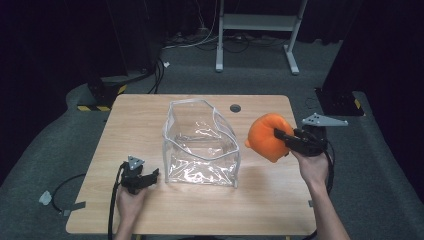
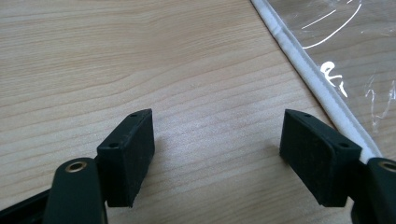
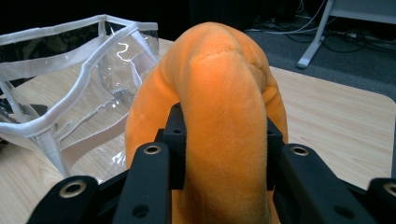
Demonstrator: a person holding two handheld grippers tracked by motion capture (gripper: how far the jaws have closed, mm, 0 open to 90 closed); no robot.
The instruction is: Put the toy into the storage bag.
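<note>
Gripping an orange plush toy (image 1: 266, 137), the right gripper (image 1: 283, 136) held it clear of the wooden table (image 1: 135, 120), to the right of a clear plastic pouch (image 1: 200, 145) with white piping. In the right gripper view, both black pads pressed into a fold of the toy (image 3: 219, 102), and the plush bulged up and over the jaws, which suggested a firm pinch on soft, yielding material. The toy was judged to be held aloft and level with the pouch's open top so that it could be carried across and lowered inside; that step was not yet done.

The pouch stood upright near the table's centre with its mouth gaping upward, its walls somewhat slumped and creased. In the right gripper view, the pouch (image 3: 70, 93) lay to the left of the toy and apart from it.

The left gripper (image 1: 141, 178) rested low over the table just beside the pouch's lower left corner. In the left gripper view its jaws were spread wide with nothing between them, bare wood (image 2: 140, 60) beneath, and the pouch's white edge (image 2: 313, 79) ran close past one pad (image 2: 317, 154). This position was judged suited to steadying the pouch, though no contact could be confirmed.
</note>
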